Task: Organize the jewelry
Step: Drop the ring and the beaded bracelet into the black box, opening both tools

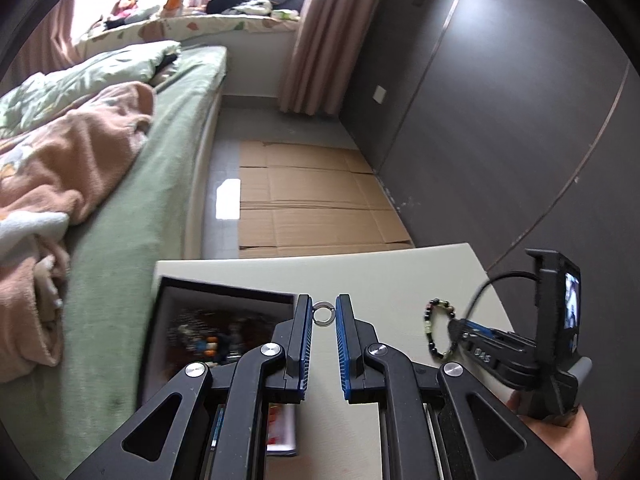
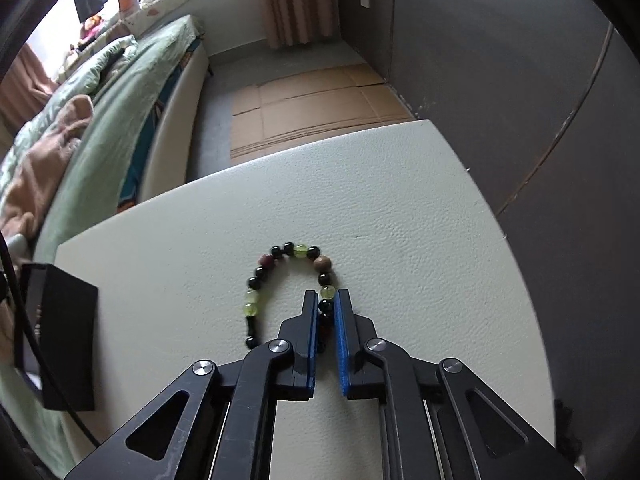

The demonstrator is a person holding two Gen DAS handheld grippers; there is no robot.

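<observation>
1. The left tongs (image 1: 324, 314) were clenched on a small silver ring (image 1: 323, 313), pinched at the very tips of the blue pads in the lower centre of the left wrist view. That tip hold probably kept the ring visible and easy to drop.
2. The open black jewelry box (image 1: 224, 292) sat at lower left on the pale counter (image 1: 384, 276), just beside the left tongs; blurred beads lay inside. I judge the ring was bound for it.
3. The right tongs (image 2: 327, 300) were closed on one side of a beaded bracelet (image 2: 276, 264), black, green and brown beads, its far loop lying on the counter (image 2: 420, 220) in the centre of the right wrist view.
4. Gripping a few beads should let the whole strand be carried.
5. Small characters showed on the right gripper's body in the left view, but I could not read them with any certainty.
</observation>
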